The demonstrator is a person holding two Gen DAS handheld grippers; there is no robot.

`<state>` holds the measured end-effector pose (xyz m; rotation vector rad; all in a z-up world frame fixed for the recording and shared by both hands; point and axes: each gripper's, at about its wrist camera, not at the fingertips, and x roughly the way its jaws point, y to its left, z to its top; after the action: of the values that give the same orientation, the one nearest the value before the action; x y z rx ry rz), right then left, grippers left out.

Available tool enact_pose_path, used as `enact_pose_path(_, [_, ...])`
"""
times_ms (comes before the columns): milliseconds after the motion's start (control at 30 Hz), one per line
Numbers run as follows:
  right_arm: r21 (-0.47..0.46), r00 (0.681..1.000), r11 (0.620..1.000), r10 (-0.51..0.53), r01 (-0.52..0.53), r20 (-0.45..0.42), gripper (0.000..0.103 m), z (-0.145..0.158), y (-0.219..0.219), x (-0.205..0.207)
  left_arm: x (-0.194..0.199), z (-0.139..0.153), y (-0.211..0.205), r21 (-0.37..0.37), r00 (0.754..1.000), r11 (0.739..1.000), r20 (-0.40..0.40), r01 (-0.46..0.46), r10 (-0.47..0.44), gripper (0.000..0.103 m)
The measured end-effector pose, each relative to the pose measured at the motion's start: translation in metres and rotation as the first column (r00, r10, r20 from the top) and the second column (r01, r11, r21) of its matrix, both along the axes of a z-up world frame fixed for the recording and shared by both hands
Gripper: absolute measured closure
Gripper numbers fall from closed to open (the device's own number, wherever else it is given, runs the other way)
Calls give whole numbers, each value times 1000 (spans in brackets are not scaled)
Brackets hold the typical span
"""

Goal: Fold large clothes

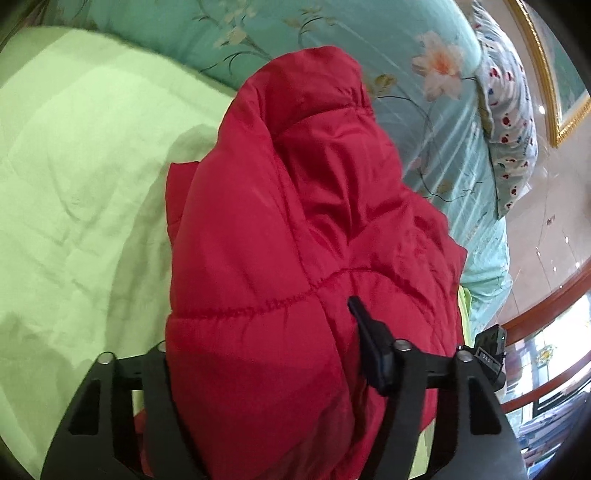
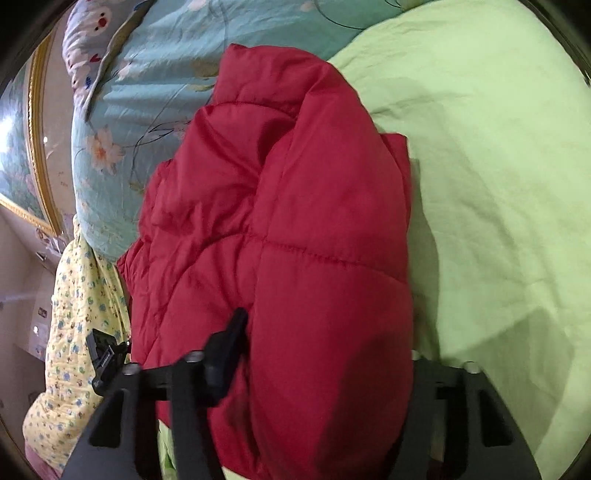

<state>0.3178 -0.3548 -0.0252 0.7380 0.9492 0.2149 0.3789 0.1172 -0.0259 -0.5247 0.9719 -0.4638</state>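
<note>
On the bed's light green sheet lies a bundled red puffer jacket, its far end against a teal floral quilt. Both the left tongs and the right tongs pinch thick folds of the jacket's near end.

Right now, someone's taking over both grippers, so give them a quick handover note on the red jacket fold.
Left gripper: shut on the red jacket, a thick puffy bunch filling the gap between its fingers.
Right gripper: the same, shut on the jacket's near end.
Jacket: bundled in a long roll on the green sheet, its far end against the floral quilt.
Done: the jacket is already folded over into a narrow bundle.
Left: probably one more fold, or set it down and flatten it, then let go. How neat the underside is cannot be seen.
</note>
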Motion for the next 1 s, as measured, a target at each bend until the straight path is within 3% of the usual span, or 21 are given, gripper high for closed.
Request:
enact_pose_path(167, [-26,1000,1000,9,-9,0,62,14,8,-6,-17,19,1,6,999,1000,45,9,-9,44])
enact_pose_path(433, [1,998,998,60,-60,27,66,38,24,-51,-67,38,18,-10,996,1000,83,24,-23,45])
enact_pose_path(833, [60,994,992,112,-111,2,66,34,47,-168,-183,29,55,-22,996,996,36,86,-85,45])
enact_pose_path(1000, [-8,997,997,81,-81,-14,60,26,52,-186,-186,10,54,67,999,997,9,35,-35,45])
